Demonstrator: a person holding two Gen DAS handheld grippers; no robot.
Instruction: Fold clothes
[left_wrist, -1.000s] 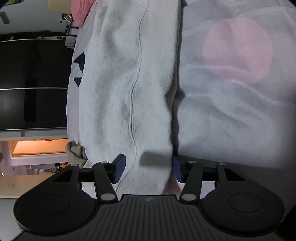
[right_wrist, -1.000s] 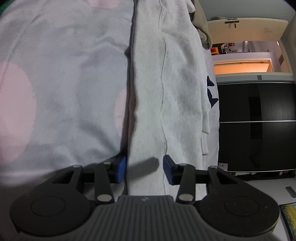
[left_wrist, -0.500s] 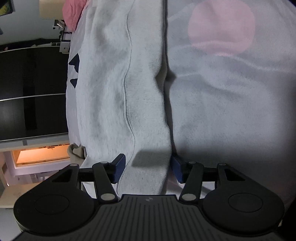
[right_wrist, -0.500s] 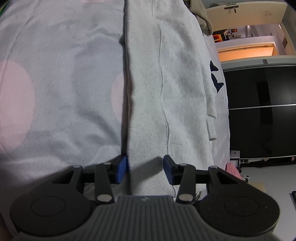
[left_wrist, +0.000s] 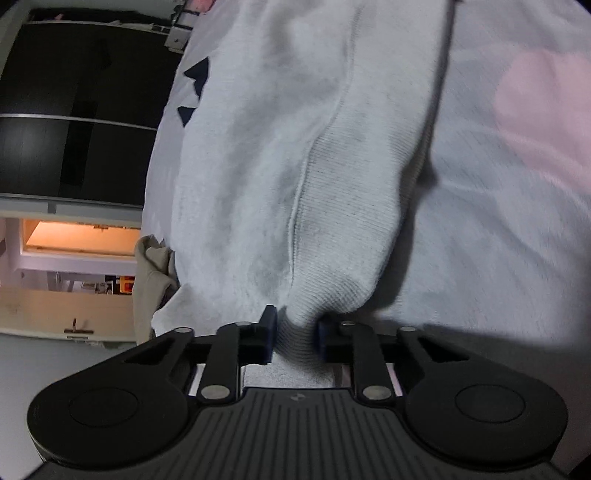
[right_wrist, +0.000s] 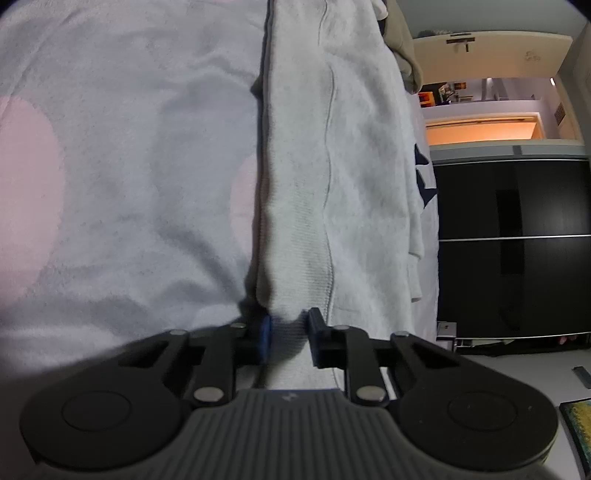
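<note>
A white sweatshirt (left_wrist: 295, 155) with dark blue marks lies stretched along a bed, its ribbed hem facing me. My left gripper (left_wrist: 293, 338) is shut on the hem's corner, and the cloth bunches up between the blue pads. In the right wrist view the same sweatshirt (right_wrist: 332, 166) runs away from me, and my right gripper (right_wrist: 288, 338) is shut on the ribbed hem at the garment's left edge. A seam line runs lengthwise down the garment in both views.
A pale blanket with pink spots (right_wrist: 122, 166) covers the bed beside the sweatshirt (left_wrist: 509, 184). A beige garment (left_wrist: 151, 280) hangs off the bed's edge. A black glossy wardrobe (right_wrist: 517, 240) and a lit doorway (right_wrist: 480, 131) stand beyond the bed.
Both grippers have moved forward onto the hem and closed on it. The cloth now puckers between the pads, where it lay flat before.
</note>
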